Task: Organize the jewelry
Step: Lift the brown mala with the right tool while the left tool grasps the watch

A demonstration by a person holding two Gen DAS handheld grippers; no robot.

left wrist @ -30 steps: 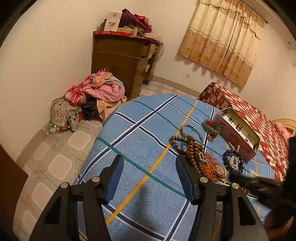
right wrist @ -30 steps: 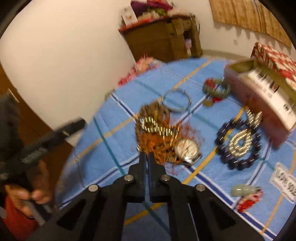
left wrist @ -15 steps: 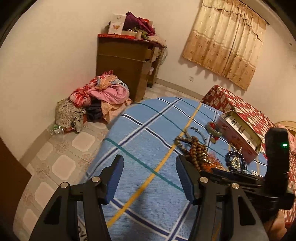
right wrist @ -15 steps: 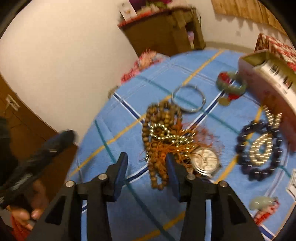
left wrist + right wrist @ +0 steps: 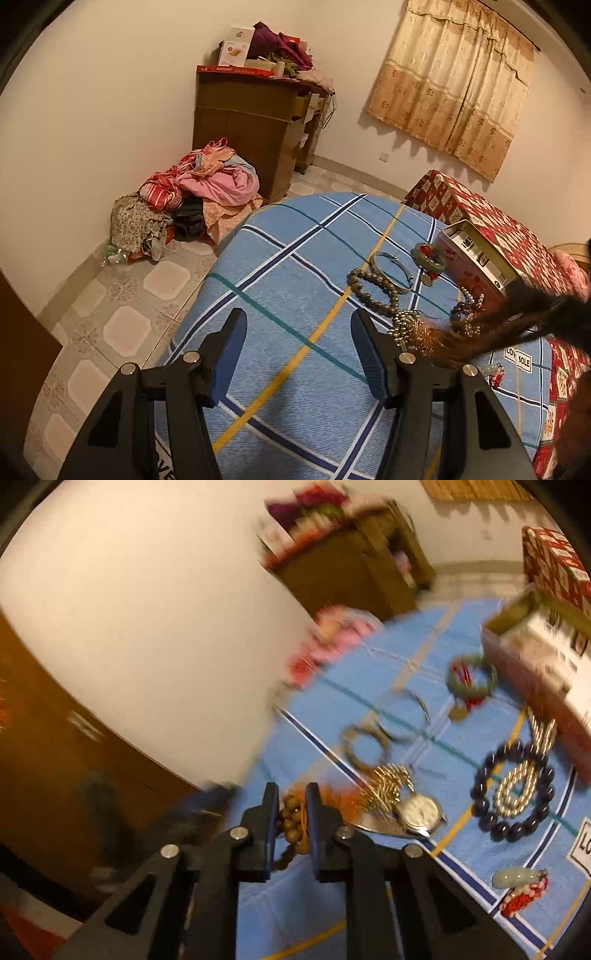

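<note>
My right gripper (image 5: 291, 794) has its jaws closing on a string of brown wooden beads (image 5: 291, 825) with an orange tassel, and the pads press on it. In the left wrist view it shows as a dark blur (image 5: 554, 314) trailing the brown strand off the cloth. A watch (image 5: 421, 810) and a gold bead chain (image 5: 388, 782) lie just right of the grip. My left gripper (image 5: 295, 350) hangs open over the blue checked cloth (image 5: 280, 258) with nothing between its fingers. The open box (image 5: 476, 254) stands at the far right.
On the cloth lie a grey bead bracelet (image 5: 373, 291), a silver bangle (image 5: 391, 271), a green bangle (image 5: 428, 258), a dark bead bracelet (image 5: 513, 794) around a pearl strand, and a jade pendant (image 5: 521, 882). A clothes pile (image 5: 192, 192) and a wooden cabinet (image 5: 251, 125) stand beyond the cloth's edge.
My right gripper opened, dropped over the wooden beads, closed on them and rose, tilting its view. The bead heap has left the cloth. My left gripper stayed still.
</note>
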